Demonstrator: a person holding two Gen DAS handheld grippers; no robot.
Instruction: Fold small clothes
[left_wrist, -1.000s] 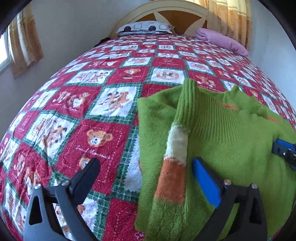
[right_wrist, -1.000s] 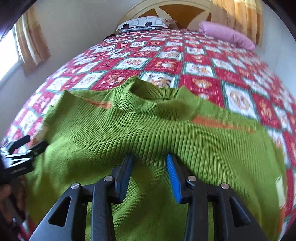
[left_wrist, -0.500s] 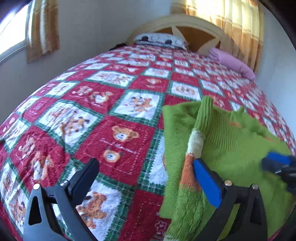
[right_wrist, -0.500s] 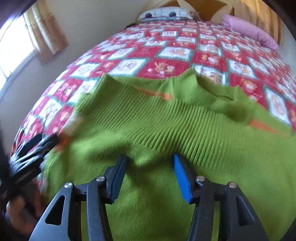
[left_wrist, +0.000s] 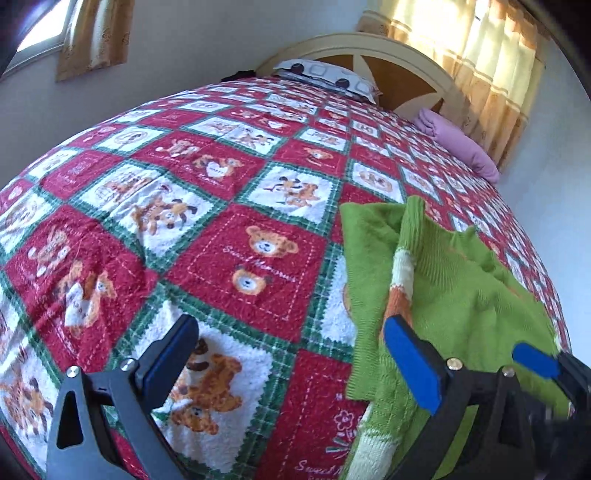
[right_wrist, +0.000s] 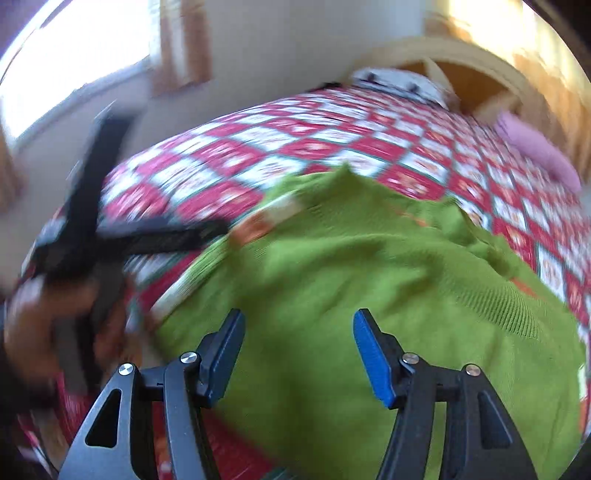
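Item: green sweater (left_wrist: 461, 295), small, ribbed knit. Location: near edge of bed, flat on teddy-bear quilt (left_wrist: 236, 258). One sleeve (left_wrist: 400, 280) — banded cream and orange toward the cuff — folded in over the body along the left side; collar toward the headboard.

Left gripper (left_wrist: 291, 354): jaws spread wide, nothing between them; left finger over bare quilt, right finger (left_wrist: 410, 365) at the folded sleeve's edge. Released.

Right gripper (right_wrist: 299, 354): jaws opening, hovering over the sweater's lower body, knit below the gap but not pinched. Released. View blurred, so contact with the fabric not certain.

Step in hand, judged: sleeve fold set down, next grasp pending. For a clean result: pinch hem corners, not the middle; take both layers together so the tucked sleeve stays put; lift low, carry toward the collar, lay edges square before release. Risk: dragging the knit and skewing the sleeve.

Containers: none in view. Elsewhere on bed: patterned pillow (left_wrist: 328, 74), purple folded cloth (left_wrist: 458, 147), both well apart from the sweater.
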